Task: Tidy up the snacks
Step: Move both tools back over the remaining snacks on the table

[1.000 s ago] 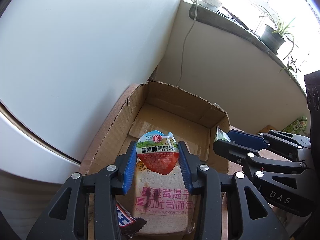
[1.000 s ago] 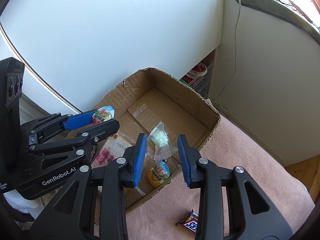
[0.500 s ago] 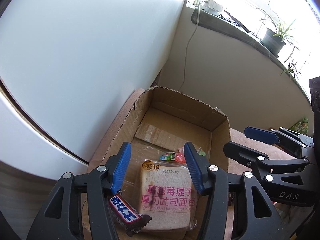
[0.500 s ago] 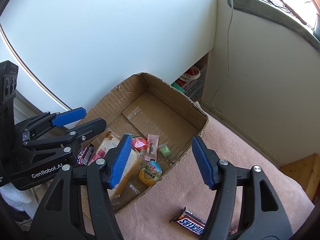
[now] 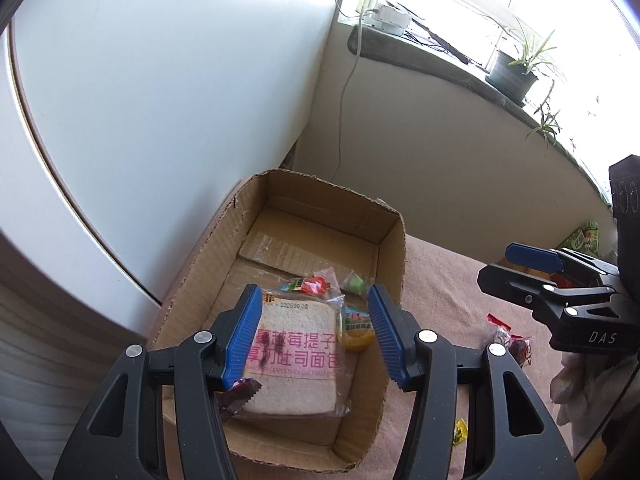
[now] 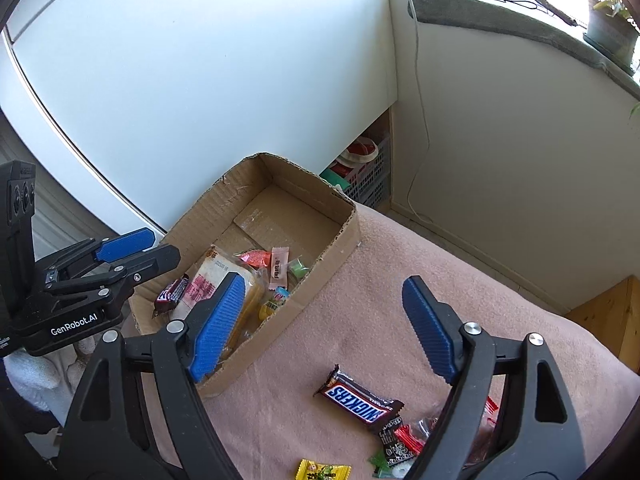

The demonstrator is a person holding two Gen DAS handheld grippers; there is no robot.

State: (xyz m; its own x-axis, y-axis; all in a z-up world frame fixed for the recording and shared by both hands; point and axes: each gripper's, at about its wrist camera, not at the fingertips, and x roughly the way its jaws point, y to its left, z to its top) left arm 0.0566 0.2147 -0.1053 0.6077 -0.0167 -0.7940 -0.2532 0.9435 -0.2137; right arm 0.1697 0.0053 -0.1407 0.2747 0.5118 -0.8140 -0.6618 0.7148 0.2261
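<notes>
Snacks now sit in the box (image 6: 340, 236): both tongs carried a small packet a second ago, and both packets have since dropped in beside the bread (image 5: 294, 364), so we count two more items sorted. Our left tongs (image 5: 312, 332) hang part-open and empty above the near end of the box, the bread and a yellow cup (image 5: 356, 330) showing between the blue pads without touching them. Our right tongs (image 6: 324, 324) are opening wide, with nothing between them but cloth and the box's near right wall, and they have swung away from the box toward the loose pile. In the box we also see a dark bar (image 6: 172, 294) at the near left, a red packet (image 6: 256, 258), a pink sachet (image 6: 279, 268) and a green sweet (image 6: 300, 269). Left on the pink cloth (image 6: 400, 260), near and right of the box, lie a Snickers (image 6: 358, 400), a yellow sachet (image 6: 322, 470) and a heap of red and dark wrappers (image 6: 404, 438). We judge the Snickers the likely next pick for the right tongs.
</notes>
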